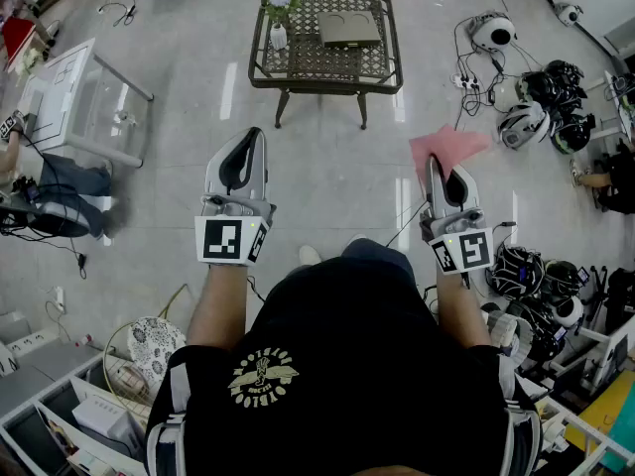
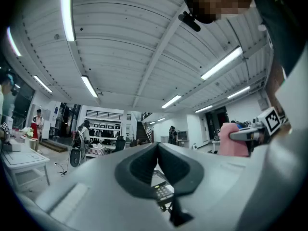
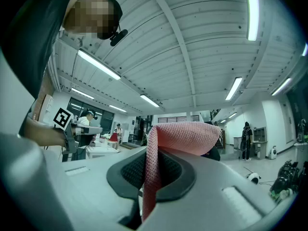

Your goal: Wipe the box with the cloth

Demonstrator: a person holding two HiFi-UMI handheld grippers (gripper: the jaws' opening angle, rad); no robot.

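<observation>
Right claw [image 1: 440, 169], pink cloth [image 1: 451, 145] upright within

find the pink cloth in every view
Head view: right of centre, the pink cloth sticks out past the tip of the right gripper.
Left gripper view: at the right, mid-height, at the right gripper's tip.
Right gripper view: centre, pinched between the jaws and flopping over to the right.
Shared landmark: the right gripper, which holds the cloth in all three views.
</observation>
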